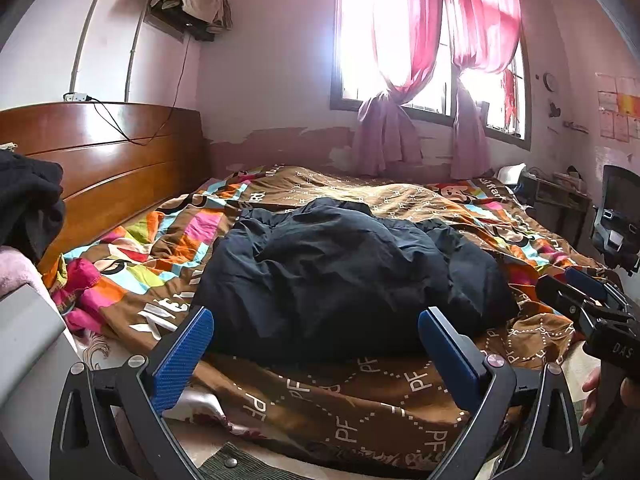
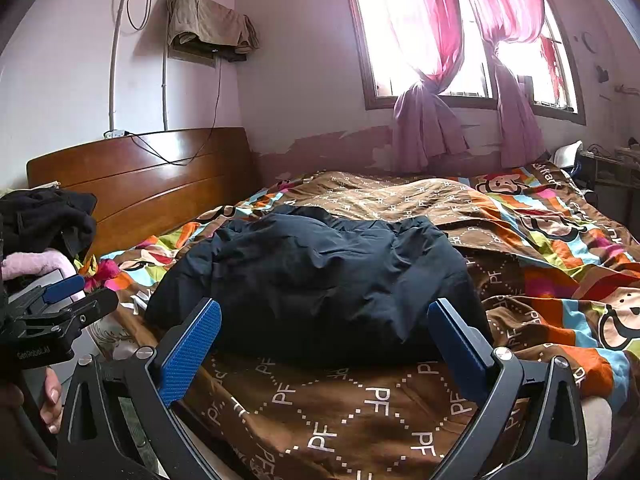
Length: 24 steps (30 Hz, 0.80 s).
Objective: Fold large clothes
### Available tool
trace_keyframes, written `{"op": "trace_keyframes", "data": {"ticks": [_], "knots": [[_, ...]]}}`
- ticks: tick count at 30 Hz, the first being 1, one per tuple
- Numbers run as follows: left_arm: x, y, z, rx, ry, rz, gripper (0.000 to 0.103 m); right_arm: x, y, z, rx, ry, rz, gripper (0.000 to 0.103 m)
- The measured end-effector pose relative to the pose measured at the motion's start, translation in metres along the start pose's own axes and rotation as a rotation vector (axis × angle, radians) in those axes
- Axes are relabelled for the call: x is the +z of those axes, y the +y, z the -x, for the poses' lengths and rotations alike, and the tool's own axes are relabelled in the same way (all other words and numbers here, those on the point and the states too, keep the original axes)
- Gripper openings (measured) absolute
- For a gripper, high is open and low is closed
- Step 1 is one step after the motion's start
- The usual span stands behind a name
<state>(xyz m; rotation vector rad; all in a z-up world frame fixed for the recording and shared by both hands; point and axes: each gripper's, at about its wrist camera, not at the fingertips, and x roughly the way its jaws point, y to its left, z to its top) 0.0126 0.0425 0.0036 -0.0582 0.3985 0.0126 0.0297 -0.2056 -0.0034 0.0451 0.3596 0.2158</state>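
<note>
Dark navy fabric, puffy and creased, made up the jacket (image 1: 352,276) that lay bunched in a heap on the bed, on top of the brown patterned quilt (image 1: 360,396). Its sleeves, collar and front could not be made out in the folds, and its far side was hidden behind its own bulk. The left gripper (image 1: 316,344) sat at the near edge of the bed with its jaws spread wide and nothing between them; its blue pads (image 1: 184,356) framed the near hem of the jacket without touching it. The right gripper (image 2: 324,336) was held the same way, jaws wide apart and empty, just short of the jacket (image 2: 316,280).

Each gripper showed at the margin of the other's view, cut off by the frame: the right one (image 1: 588,300) at the right edge, with only some fingers of the hand (image 1: 592,392) holding it visible, and the left one (image 2: 60,304) at the left edge, again with a few fingers (image 2: 52,400) showing.

A wooden headboard (image 1: 112,148) stood to the left, partly hidden by a dark pile of clothes (image 1: 28,204) cut off at the frame. The window (image 1: 424,36) behind pink curtains (image 1: 400,40) was blown out white, so nothing outside could be read.
</note>
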Motion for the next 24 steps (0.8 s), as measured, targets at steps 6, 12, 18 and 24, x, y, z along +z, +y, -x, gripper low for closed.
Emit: {"op": "trace_keyframes", "data": {"ticks": [6, 12, 18, 24], "knots": [[-0.0002, -0.0002, -0.0001, -0.004, 0.003, -0.002, 0.103, 0.0, 0.0, -0.0002, 0.0, 0.001, 0.0, 0.102], [-0.0025, -0.0021, 0.0012, 0.04, -0.006, -0.018, 0.103, -0.0001, -0.0002, -0.0002, 0.001, 0.001, -0.001, 0.102], [-0.0022, -0.0017, 0.0013, 0.046, -0.007, -0.037, 0.103, -0.0001, 0.0001, -0.0002, 0.0, 0.001, -0.001, 0.102], [-0.0017, -0.0011, 0.0009, 0.047, -0.003, -0.04, 0.103, -0.0004, -0.0006, 0.0, 0.0, 0.002, -0.002, 0.102]]}}
